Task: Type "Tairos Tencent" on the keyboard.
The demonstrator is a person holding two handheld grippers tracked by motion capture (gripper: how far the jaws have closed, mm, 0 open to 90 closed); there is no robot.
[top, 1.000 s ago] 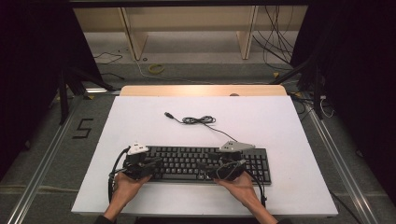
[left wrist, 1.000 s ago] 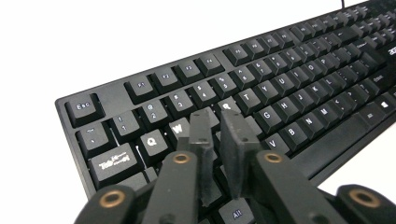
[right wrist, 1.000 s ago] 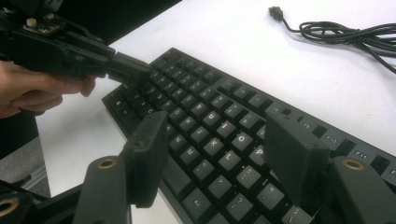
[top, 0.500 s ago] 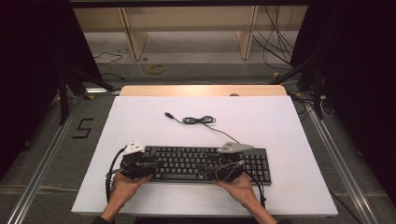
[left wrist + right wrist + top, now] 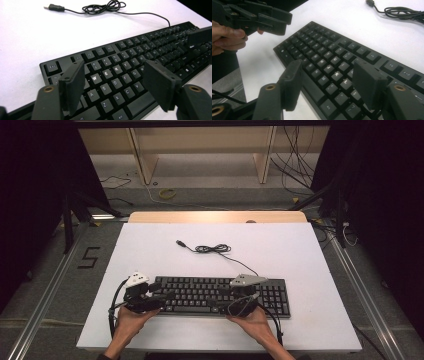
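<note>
Keyboard (image 5: pixel 220 295): black, lying flat at 6 o'clock on the white surface (image 5: pixel 300 255).
Left gripper (image 5: pixel 159 298): over its 9 o'clock end, jaws just opened wide, nothing between them.
Right gripper (image 5: pixel 220 306): over the near-edge keys right of the middle, jaws apart, slightly narrowing, empty.

The keyboard (image 5: pixel 220 295) at lower centre is black with white letters on its keys. Its cable (image 5: pixel 212 249) is black too, coiled against the white bench (image 5: pixel 300 250), which has a pale wood edge at the top. Both tongs (image 5: pixel 112 85) (image 5: pixel 329 85) are black, with brass-coloured rivets.
</note>
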